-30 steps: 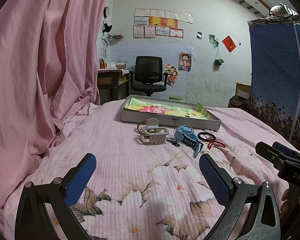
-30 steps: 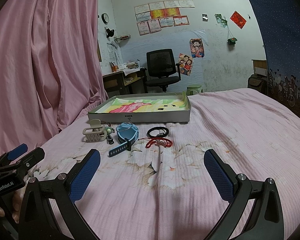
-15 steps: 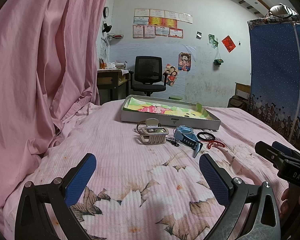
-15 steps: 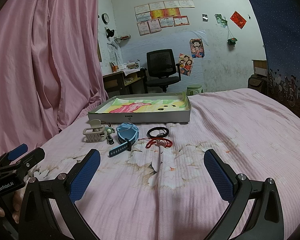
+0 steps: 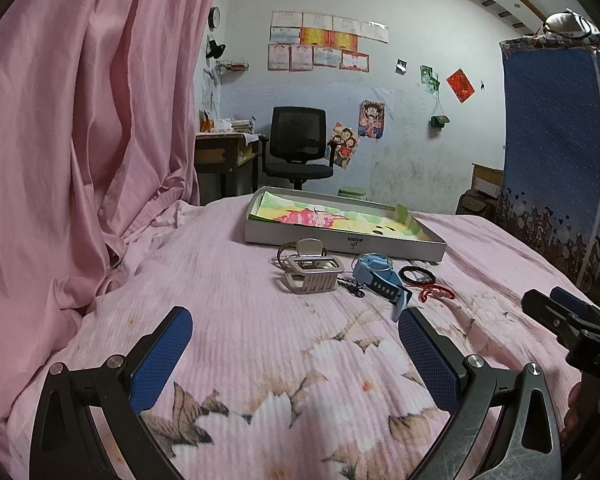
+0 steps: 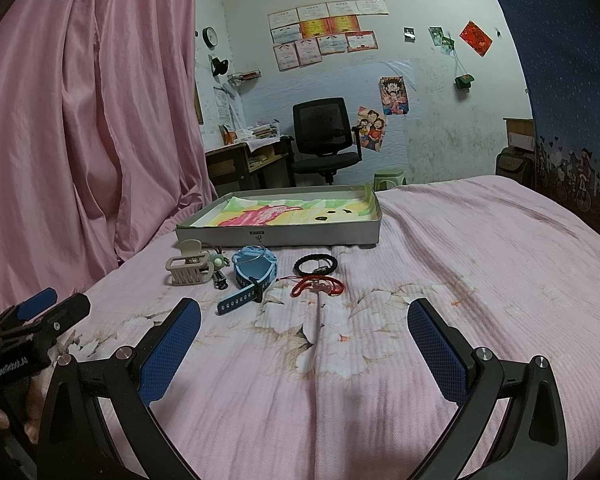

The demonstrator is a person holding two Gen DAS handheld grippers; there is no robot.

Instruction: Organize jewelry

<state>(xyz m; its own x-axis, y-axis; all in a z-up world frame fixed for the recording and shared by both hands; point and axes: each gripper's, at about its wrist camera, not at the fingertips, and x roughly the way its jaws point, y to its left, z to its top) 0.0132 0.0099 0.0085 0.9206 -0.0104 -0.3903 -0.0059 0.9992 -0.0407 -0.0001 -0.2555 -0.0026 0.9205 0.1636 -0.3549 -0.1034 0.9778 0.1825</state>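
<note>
A small cluster of jewelry and trinkets lies in a row on the pink floral bedspread (image 6: 440, 264), in the middle of the right wrist view. From left to right: a beige hair claw clip (image 6: 188, 268) with a ribbed comb-like body, resting on its teeth; a small keychain figure (image 6: 219, 270) with a pale green round head, its lower part too small to make out; a light blue watch (image 6: 254, 270) coiled into a loop, its darker blue perforated strap trailing toward the lower left; a black braided bracelet (image 6: 315, 265) lying flat as a ring; and just below it a red cord bracelet (image 6: 318, 286) with what may be a pale charm at its middle. The clip, figure and watch sit close together, nearly touching; the two bracelets lie just beside them to the right.

In the left wrist view the same row sits right of centre: clip (image 5: 312, 274), watch (image 5: 376, 274), black bracelet (image 5: 418, 275), red cord bracelet (image 5: 436, 292).

Directly behind the row stands a shallow grey box tray (image 6: 292, 236), lined with a paper drawing in pink, yellow and green.

The right claw (image 6: 304, 348) fills the bottom of its frame, blue pads spread wide, holding nothing, above the bedspread. The left claw (image 5: 296, 360) is likewise spread wide and empty. Each claw shows at the edge of the other's view.

A pink curtain (image 6: 80, 120) hangs at the left, and a black office chair (image 6: 324, 140) stands against the far wall.
</note>
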